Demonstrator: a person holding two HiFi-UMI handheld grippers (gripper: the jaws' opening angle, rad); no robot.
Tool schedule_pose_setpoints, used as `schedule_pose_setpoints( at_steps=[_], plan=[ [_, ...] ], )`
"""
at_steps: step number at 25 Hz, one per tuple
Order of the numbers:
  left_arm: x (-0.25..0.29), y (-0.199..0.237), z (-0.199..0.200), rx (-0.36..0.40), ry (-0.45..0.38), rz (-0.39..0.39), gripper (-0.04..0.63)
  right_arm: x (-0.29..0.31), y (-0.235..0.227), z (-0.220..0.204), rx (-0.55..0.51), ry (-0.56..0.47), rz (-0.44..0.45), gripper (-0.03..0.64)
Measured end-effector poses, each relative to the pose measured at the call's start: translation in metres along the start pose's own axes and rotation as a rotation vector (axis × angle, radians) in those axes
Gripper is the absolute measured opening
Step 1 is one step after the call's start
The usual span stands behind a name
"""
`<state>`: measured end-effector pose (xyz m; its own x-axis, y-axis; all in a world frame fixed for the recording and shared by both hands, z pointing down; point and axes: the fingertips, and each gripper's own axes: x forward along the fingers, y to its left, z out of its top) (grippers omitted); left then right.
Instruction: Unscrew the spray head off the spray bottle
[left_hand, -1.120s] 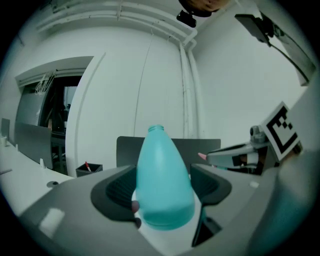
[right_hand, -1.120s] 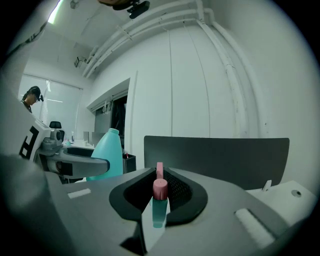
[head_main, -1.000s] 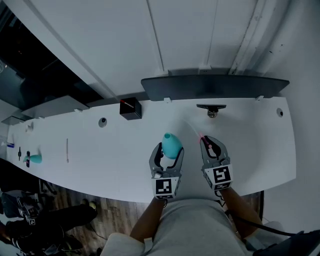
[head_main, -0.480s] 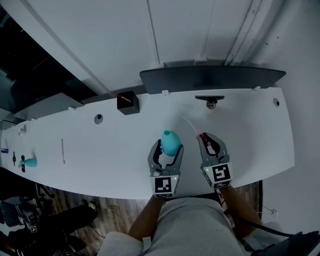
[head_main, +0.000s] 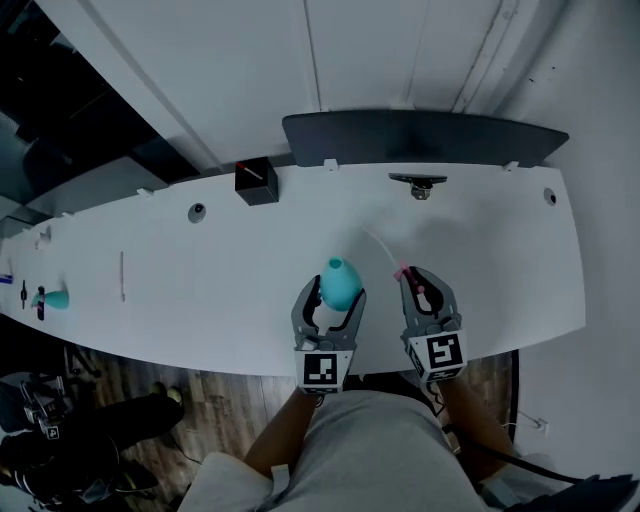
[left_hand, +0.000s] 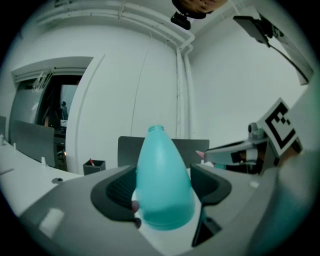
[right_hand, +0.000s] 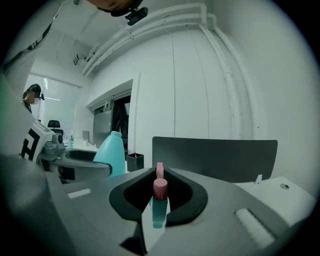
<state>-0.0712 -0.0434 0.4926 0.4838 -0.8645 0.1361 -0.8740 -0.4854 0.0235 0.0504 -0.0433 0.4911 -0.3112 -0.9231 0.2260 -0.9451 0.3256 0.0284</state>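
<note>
Far to the left on the white tabletop (head_main: 500, 260) lies a small teal object (head_main: 57, 297), with a black box (head_main: 256, 182) at the far edge further right; neither is part of the job. Near the tabletop's near edge, the left tongs (head_main: 329, 300) are clamped on the lower body of the teal spray bottle (left_hand: 162, 180), pads against both its sides. The bottle stands upright in the grip, and its neck (left_hand: 155, 129) is bare and open. Whether its base rests on the tabletop cannot be made out. Just to the right, and not touching the bottle, the right tongs (head_main: 420, 290) are drawn nearly together on the spray head (right_hand: 160, 187), its pink nozzle pointing away from the person. A thin pale dip tube (head_main: 378, 245) trails from it toward the far left, above the tabletop. Behind both, a dark panel (head_main: 420, 135) stands along the far edge.

The unscrewing looks finished — head and bottle are fully apart, one in each hand. What seems left is only to set the two pieces down.
</note>
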Motion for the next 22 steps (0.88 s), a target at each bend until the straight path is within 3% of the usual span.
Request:
schedule_pose_setpoints(
  at_steps=[12, 22],
  plan=[
    [-0.058, -0.056, 0.018, 0.058, -0.044, 0.152, 0.336, -0.077, 0.002, -0.002, 0.024, -0.091, 0.104, 0.045],
    [-0.076, -0.068, 0.037, 0.063, -0.091, 0.119, 0.336, -0.104, 0.015, 0.020, 0.016, -0.144, 0.066, 0.044]
  ],
)
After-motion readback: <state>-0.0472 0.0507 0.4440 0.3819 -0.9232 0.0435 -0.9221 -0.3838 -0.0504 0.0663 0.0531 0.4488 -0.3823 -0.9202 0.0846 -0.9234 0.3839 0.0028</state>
